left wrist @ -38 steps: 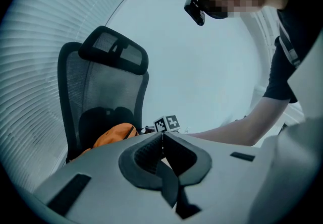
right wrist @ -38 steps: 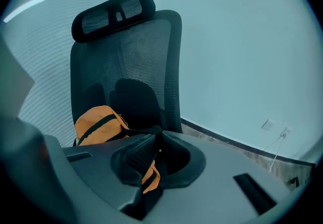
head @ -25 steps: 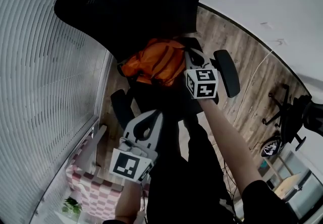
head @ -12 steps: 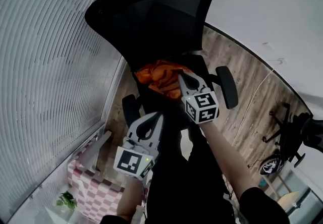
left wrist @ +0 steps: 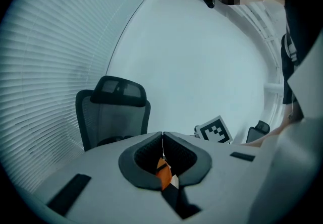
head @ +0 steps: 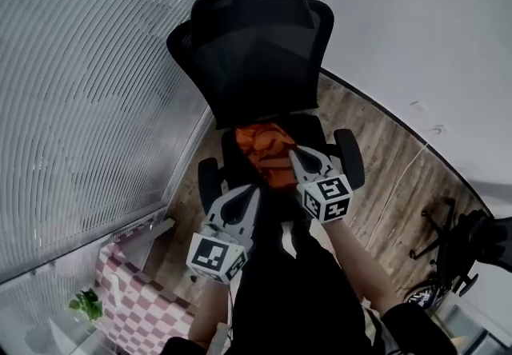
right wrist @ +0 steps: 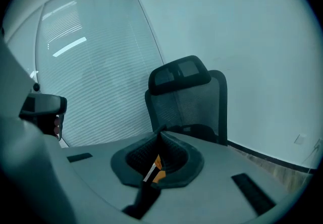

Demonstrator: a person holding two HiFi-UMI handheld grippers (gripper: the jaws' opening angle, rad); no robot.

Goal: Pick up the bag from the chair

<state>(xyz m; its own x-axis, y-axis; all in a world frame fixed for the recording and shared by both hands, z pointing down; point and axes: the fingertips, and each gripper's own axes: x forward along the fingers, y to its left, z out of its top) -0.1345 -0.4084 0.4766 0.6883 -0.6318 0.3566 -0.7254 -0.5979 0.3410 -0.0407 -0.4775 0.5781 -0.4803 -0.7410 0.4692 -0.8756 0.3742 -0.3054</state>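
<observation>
The orange fabric bag (head: 266, 152) hangs crumpled from the tips of the right gripper (head: 294, 152), just in front of the seat of the black mesh office chair (head: 248, 57). From the head view I cannot tell whether its underside touches the seat. The right gripper's jaws are clenched together. In the right gripper view a strip of orange cloth with a white edge sits in the hollow between the pads, so this claw is grasping the bag. The chair stands farther off beyond the jaws, with its headrest up.

The left gripper (head: 254, 187) is near the person's body, to the left of the bag and a little nearer than it. Its jaws are closed with the tips meeting. In the left gripper view a sliver of orange with a dark band shows low in the slot between the pads. I cannot tell whether that cloth is pinched or only seen through the gap. The right gripper's marker cube shows just to the right of the jaws in that view.

Pale slatted window blinds (head: 88, 81) fill the left side, and a plain white wall (head: 400, 17) stands behind the chair. The chair rests on a wooden plank floor (head: 384, 161). A pink-and-white chequered box (head: 148, 305) and a small green plant (head: 84, 305) lie near left.
</observation>
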